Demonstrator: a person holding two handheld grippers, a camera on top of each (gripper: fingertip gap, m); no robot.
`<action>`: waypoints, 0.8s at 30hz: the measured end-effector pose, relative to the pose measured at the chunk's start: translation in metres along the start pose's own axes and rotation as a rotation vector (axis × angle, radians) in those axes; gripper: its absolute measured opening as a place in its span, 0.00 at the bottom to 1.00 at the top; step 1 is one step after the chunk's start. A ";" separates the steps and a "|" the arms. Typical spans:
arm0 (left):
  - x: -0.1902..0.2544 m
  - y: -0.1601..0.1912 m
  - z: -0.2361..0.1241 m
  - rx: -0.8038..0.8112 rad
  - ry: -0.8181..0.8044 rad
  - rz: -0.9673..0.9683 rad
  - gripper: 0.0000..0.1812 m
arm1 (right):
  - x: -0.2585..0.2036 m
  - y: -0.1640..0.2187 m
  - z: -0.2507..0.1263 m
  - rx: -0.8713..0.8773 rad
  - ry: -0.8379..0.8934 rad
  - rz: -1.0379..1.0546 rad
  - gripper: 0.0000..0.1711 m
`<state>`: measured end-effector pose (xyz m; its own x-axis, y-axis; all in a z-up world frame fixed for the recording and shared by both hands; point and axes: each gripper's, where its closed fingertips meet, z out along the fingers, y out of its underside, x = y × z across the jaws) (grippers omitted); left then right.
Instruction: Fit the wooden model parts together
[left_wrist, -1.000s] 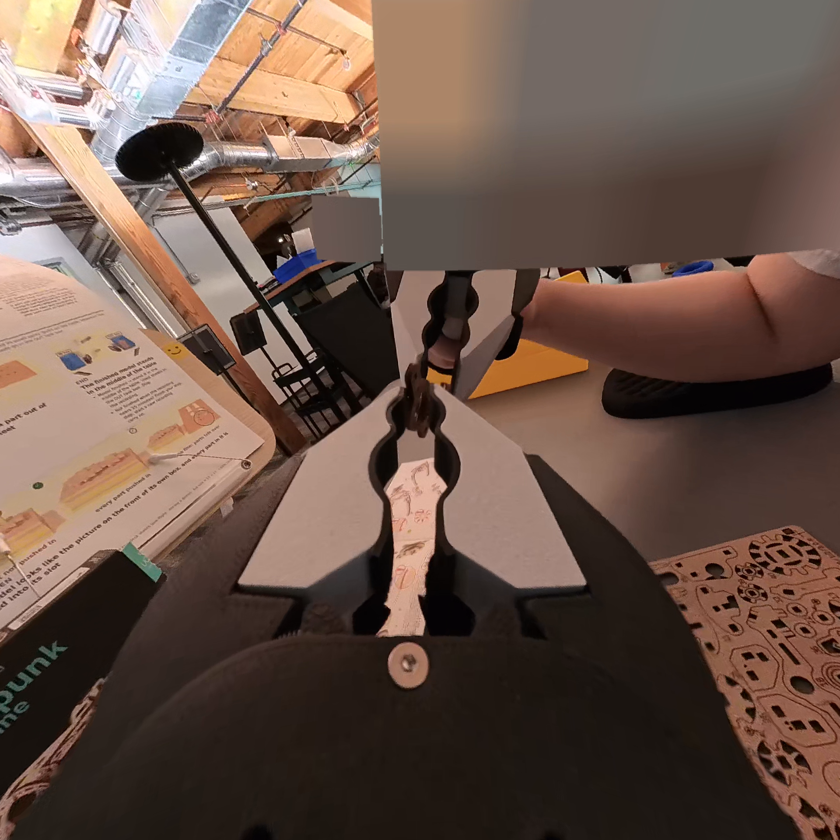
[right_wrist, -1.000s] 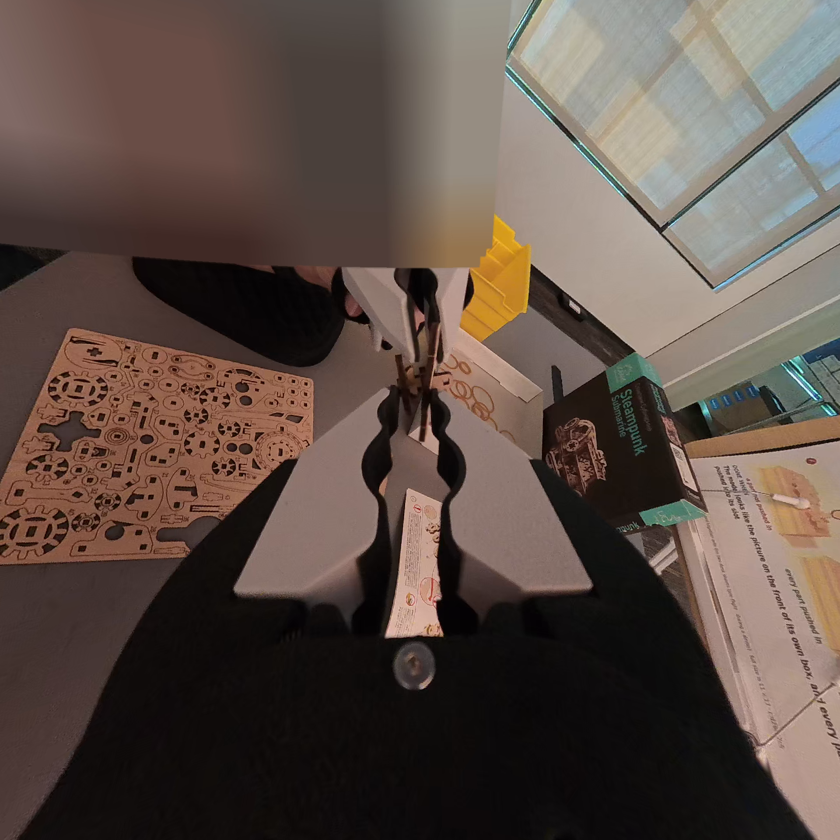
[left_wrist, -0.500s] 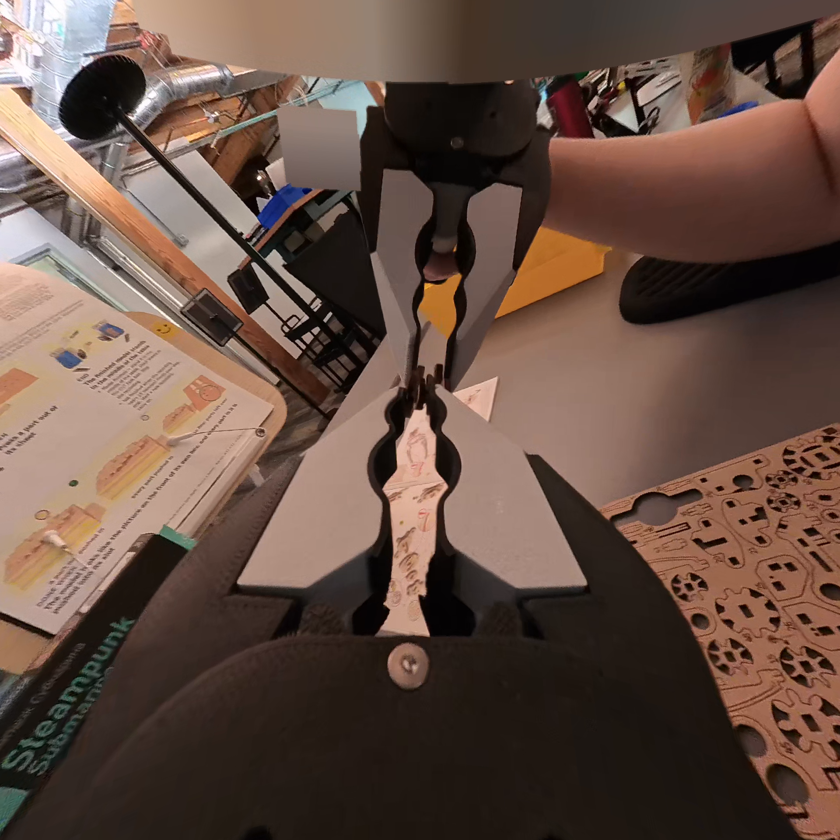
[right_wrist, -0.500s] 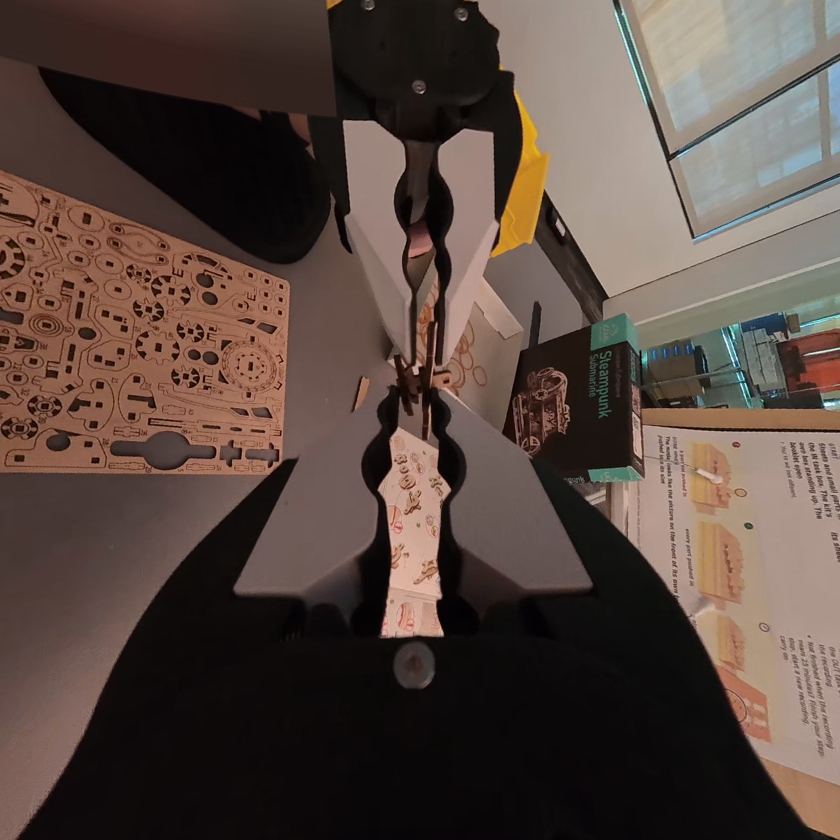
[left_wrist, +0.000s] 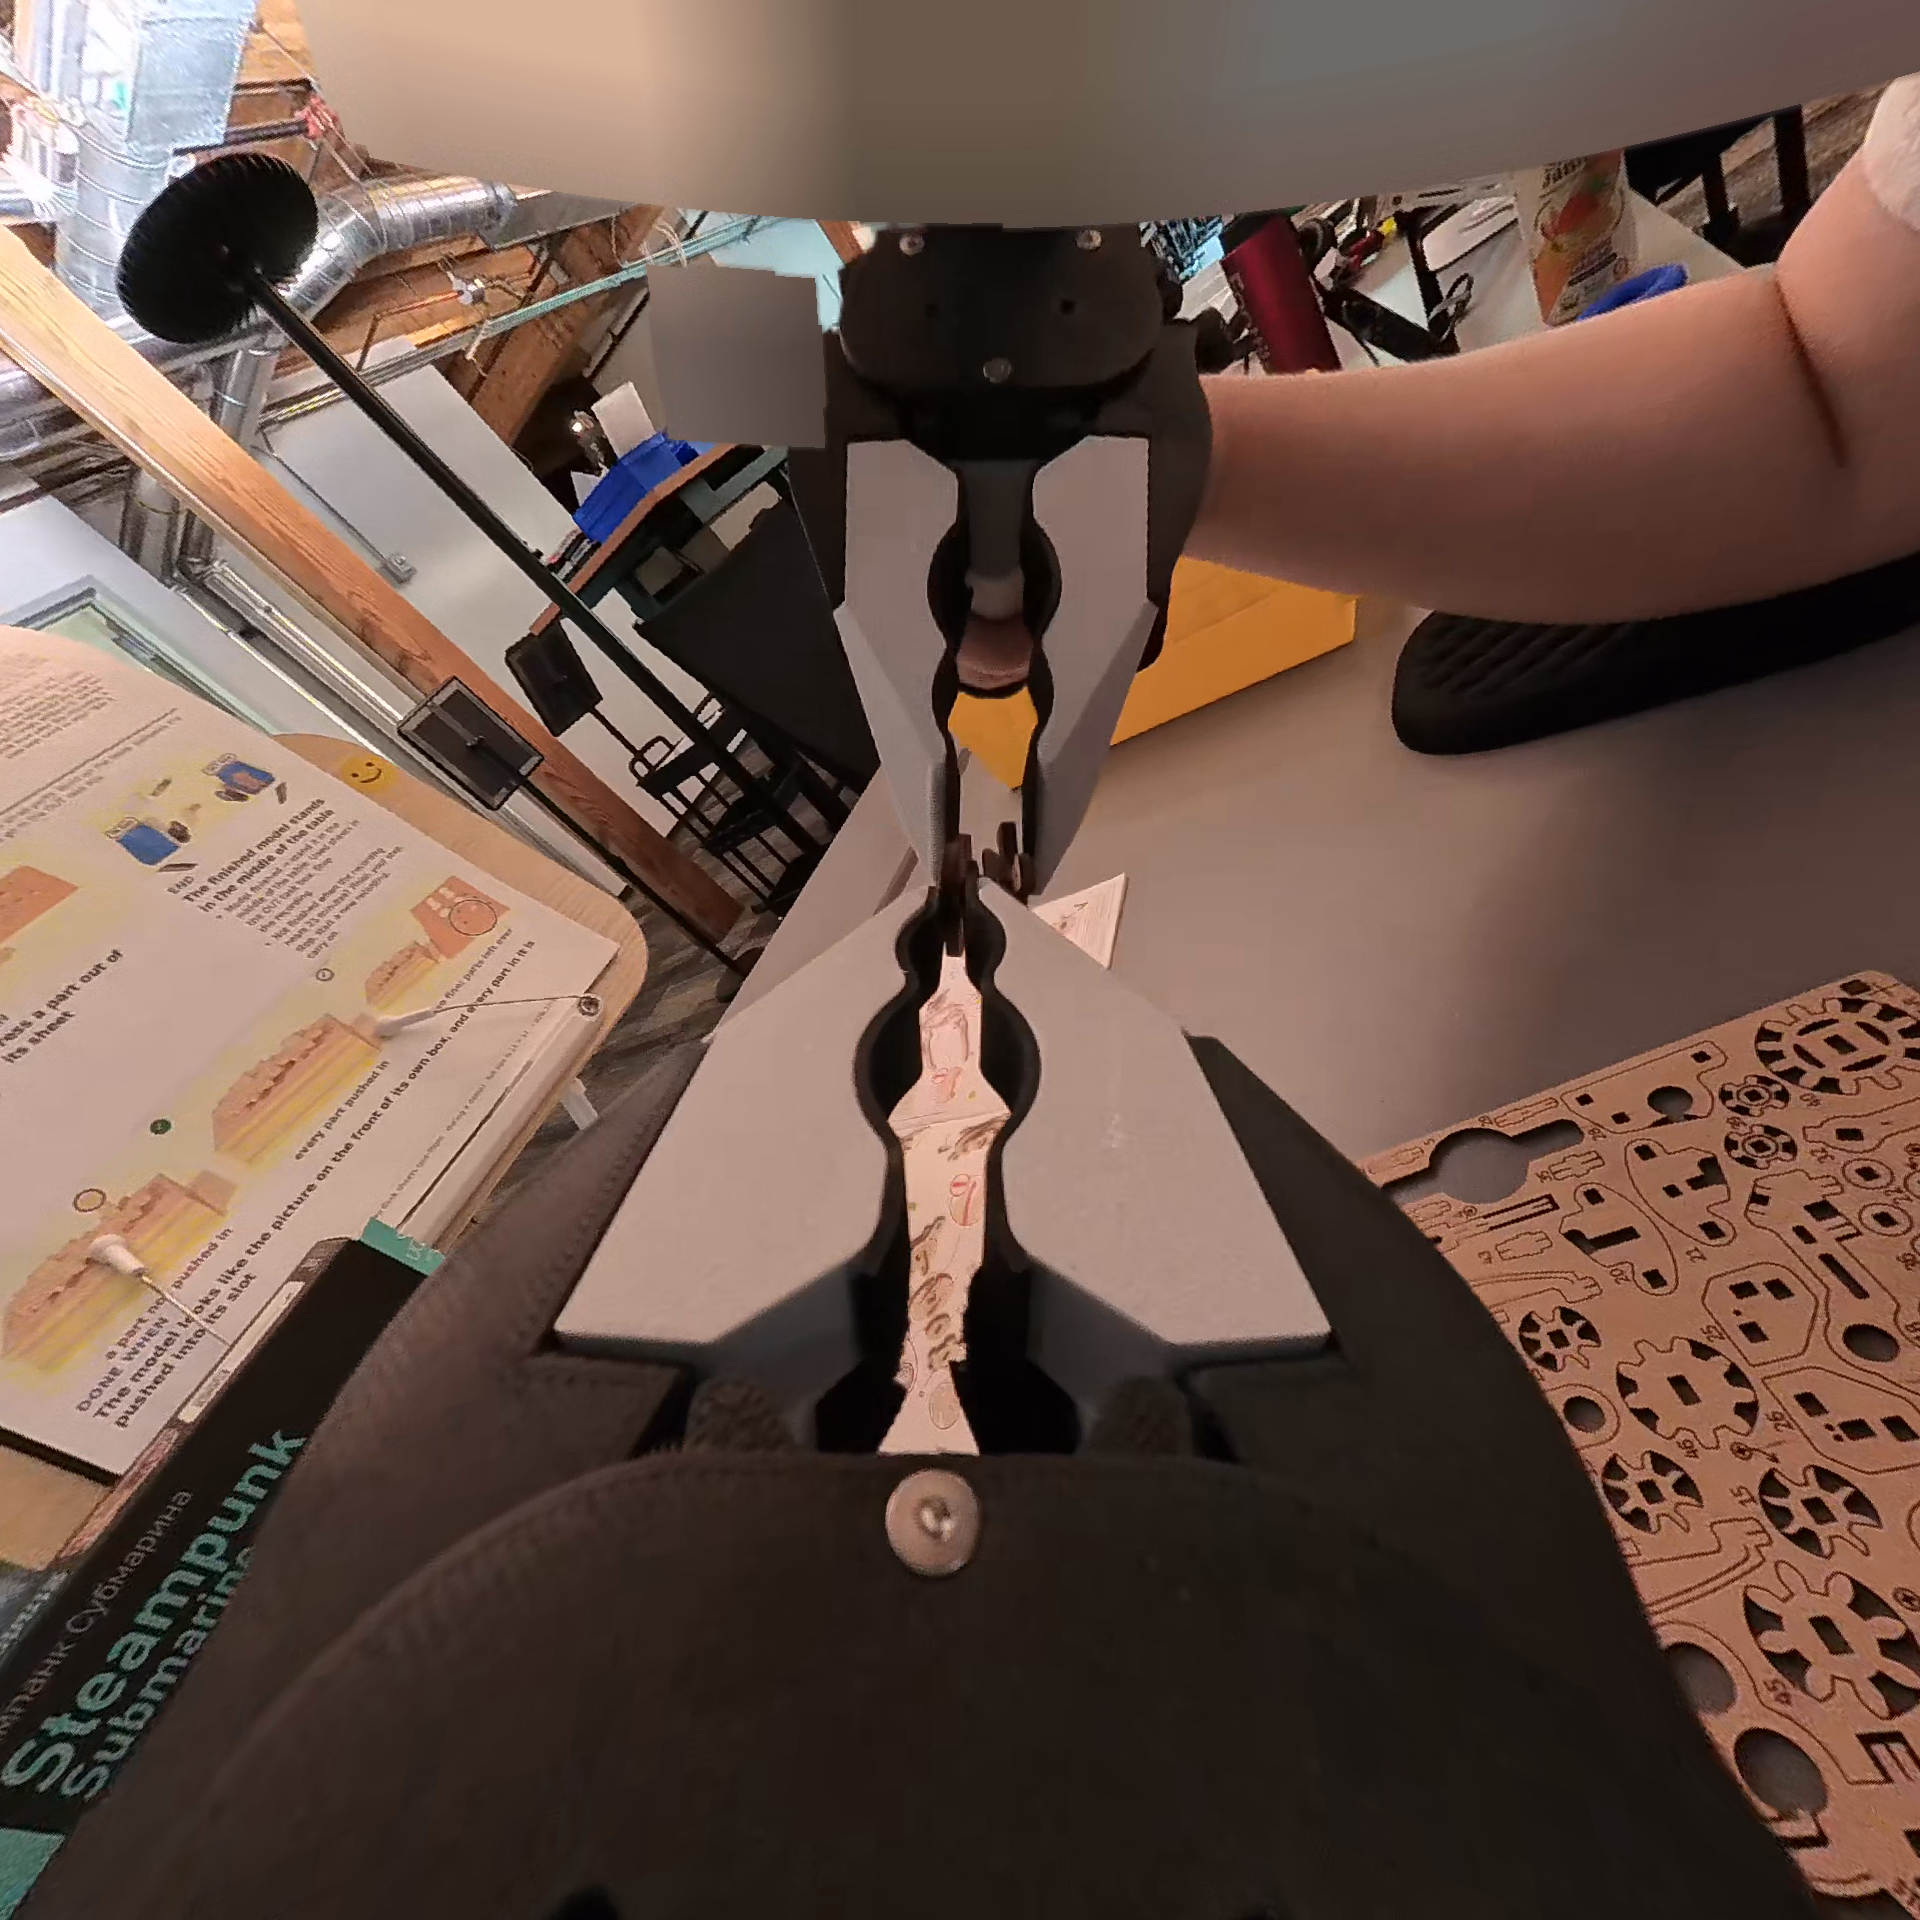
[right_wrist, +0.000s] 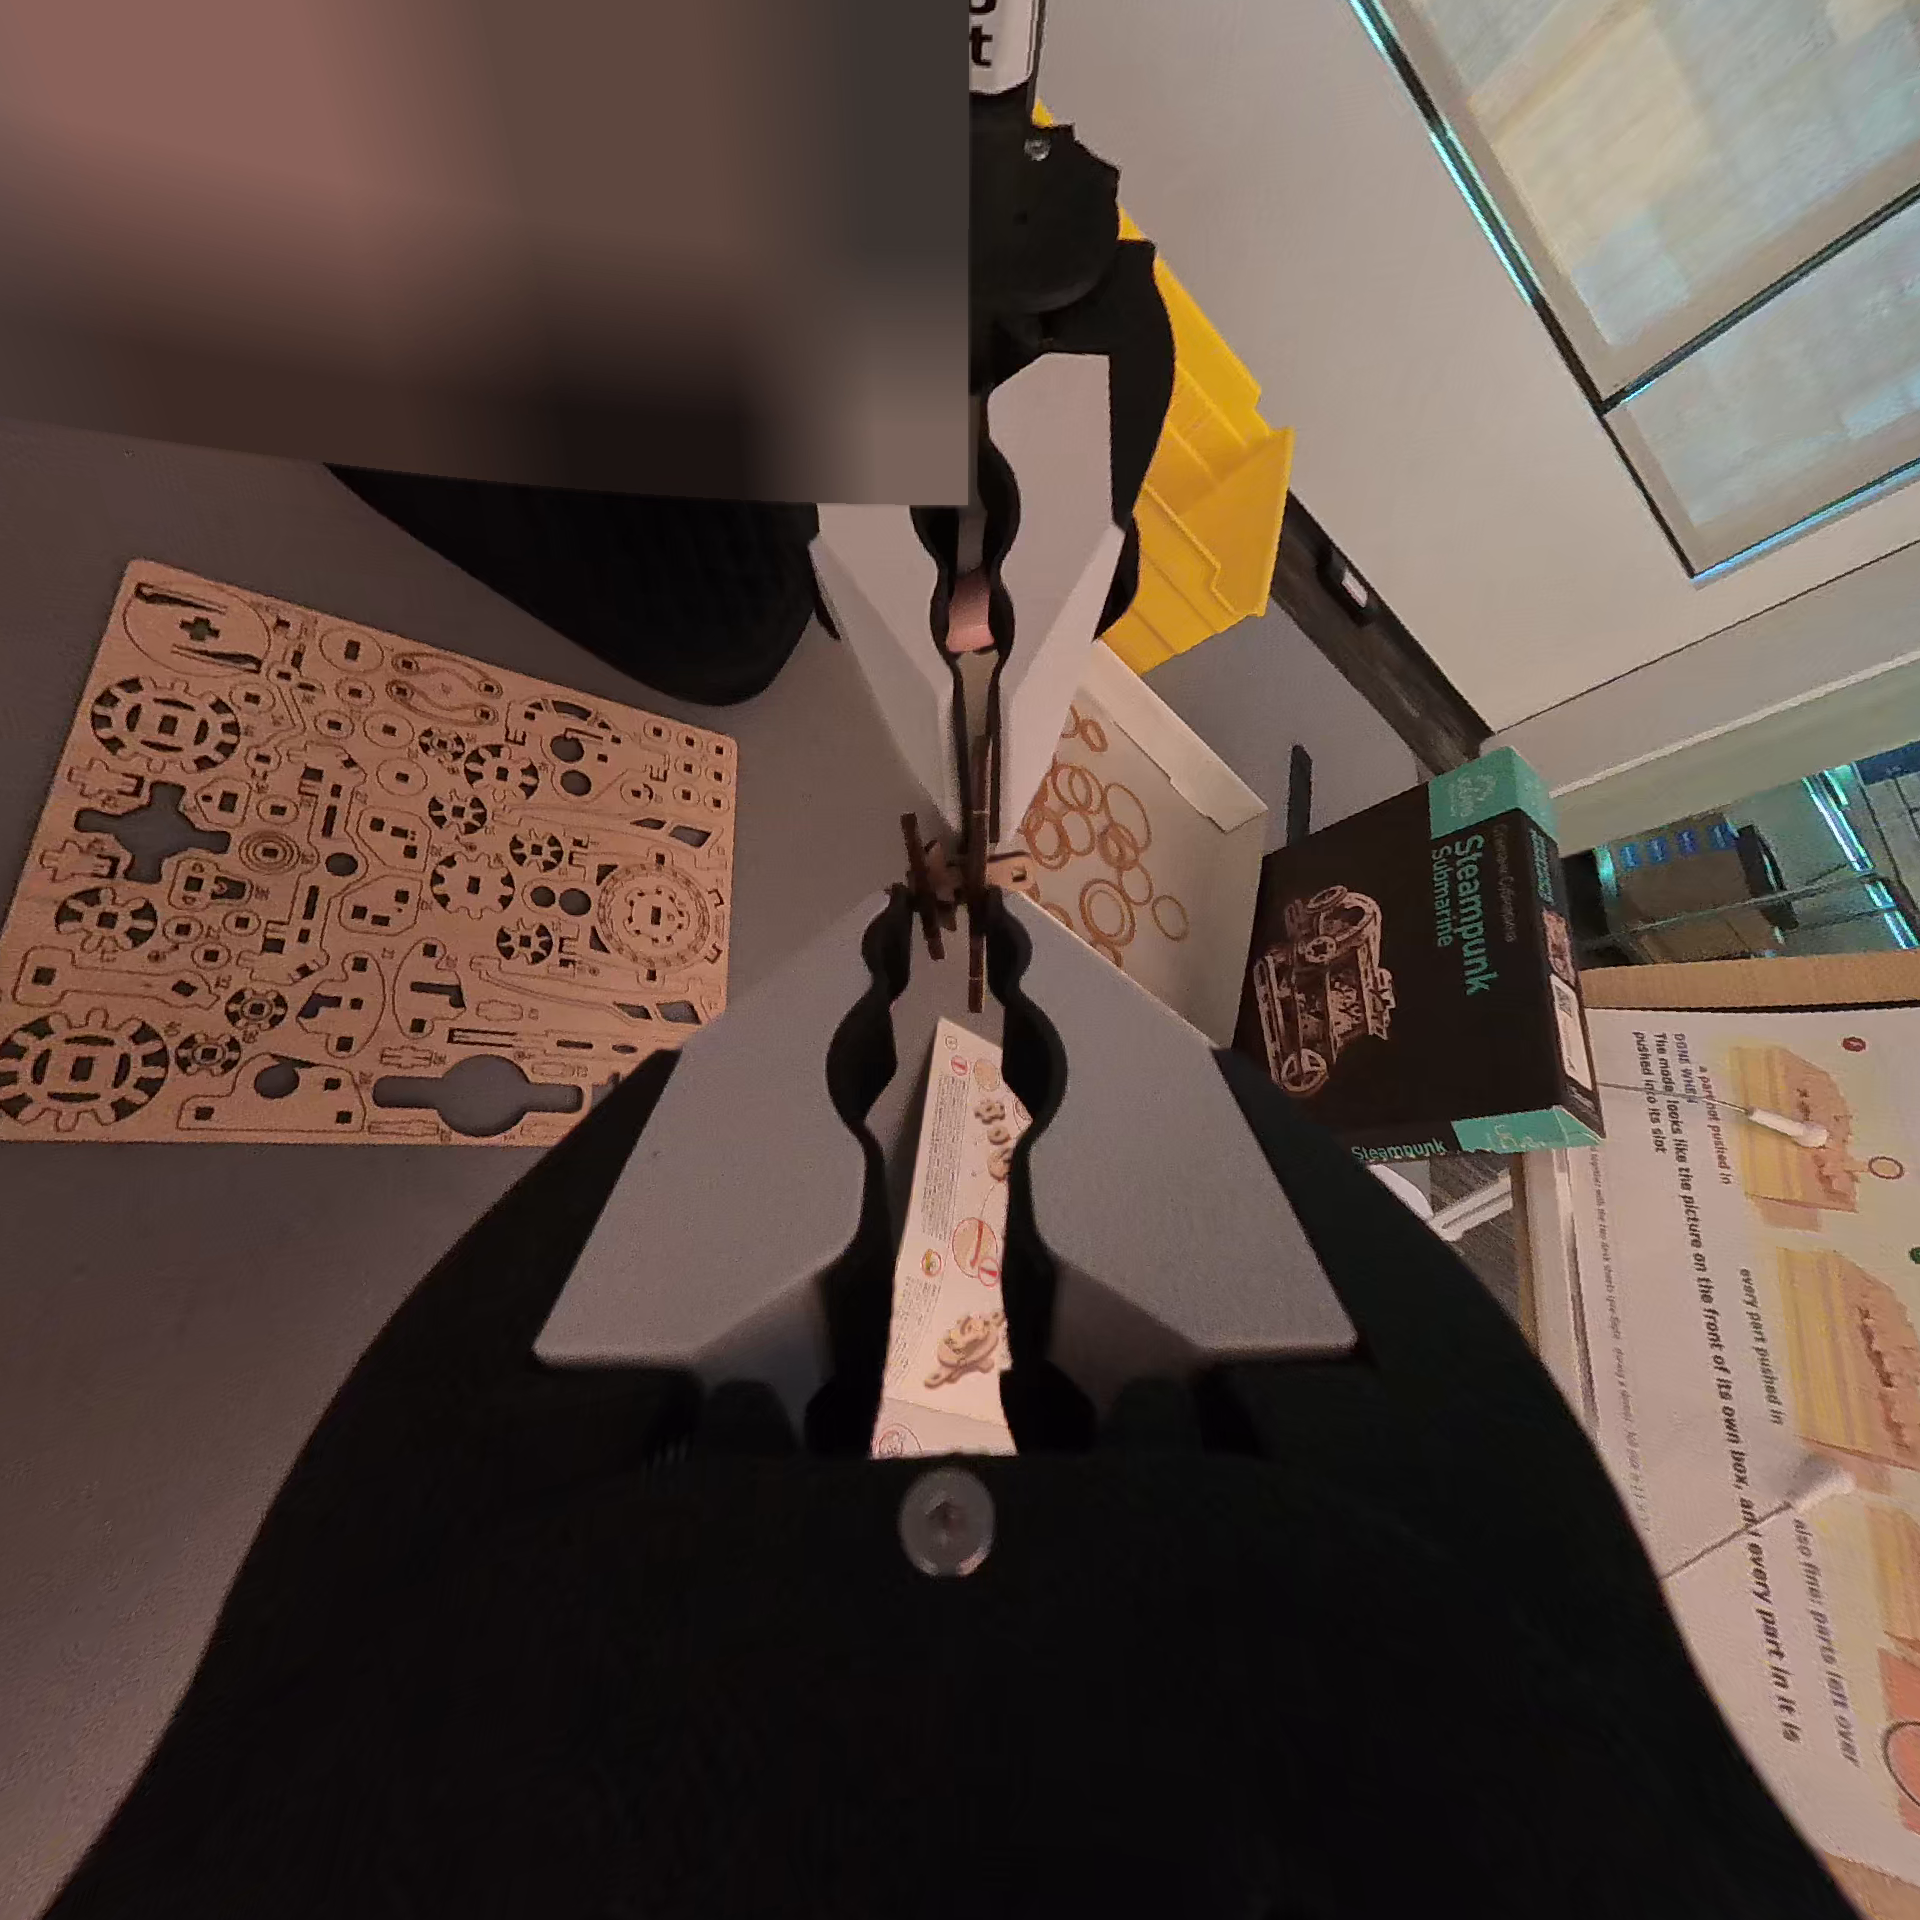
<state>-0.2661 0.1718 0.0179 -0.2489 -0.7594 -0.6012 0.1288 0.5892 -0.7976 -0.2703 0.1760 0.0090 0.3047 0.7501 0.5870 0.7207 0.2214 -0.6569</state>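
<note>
My two grippers meet tip to tip above the grey table. In the left wrist view my left gripper (left_wrist: 951, 920) is shut on a thin dark wooden part (left_wrist: 951, 899), seen edge-on. The right gripper (left_wrist: 987, 857) comes down from the top, shut on a small wooden assembly (left_wrist: 1006, 860) that touches that part. In the right wrist view my right gripper (right_wrist: 940, 920) is shut on the small slotted assembly (right_wrist: 928, 883). The left gripper (right_wrist: 975, 810) comes down from above, shut on a thin plate (right_wrist: 978, 935) that stands in the assembly.
A laser-cut wooden sheet (left_wrist: 1714, 1299) (right_wrist: 343, 862) lies flat on the table. A folded instruction leaflet (right_wrist: 961, 1226) lies under the grippers. Nearby are a black kit box (right_wrist: 1403, 966), a white tray of rubber bands (right_wrist: 1122, 831), a yellow bin (right_wrist: 1195, 499), a poster board (left_wrist: 208, 1039) and a person's forearm (left_wrist: 1507, 488). Left and right tips are no more than a few centimetres apart.
Both grippers have stayed shut and tip to tip. Both views have swung so that the opposite gripper now shows more fully, and the wooden parts sit closer together.
</note>
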 end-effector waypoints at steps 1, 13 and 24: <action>-0.001 -0.001 0.000 0.003 -0.007 -0.001 0.00 | 0.001 -0.001 0.000 0.014 0.003 0.013 0.08; -0.006 0.005 0.003 0.016 0.001 -0.140 0.05 | 0.007 0.004 0.001 0.067 -0.013 0.102 0.07; -0.007 -0.007 -0.001 0.111 0.078 -0.330 0.15 | 0.011 -0.002 -0.005 0.129 -0.004 0.120 0.07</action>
<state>-0.2663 0.1730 0.0278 -0.3666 -0.8779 -0.3080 0.1318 0.2787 -0.9513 -0.2652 0.1804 0.0188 0.3810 0.7785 0.4988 0.5933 0.2079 -0.7776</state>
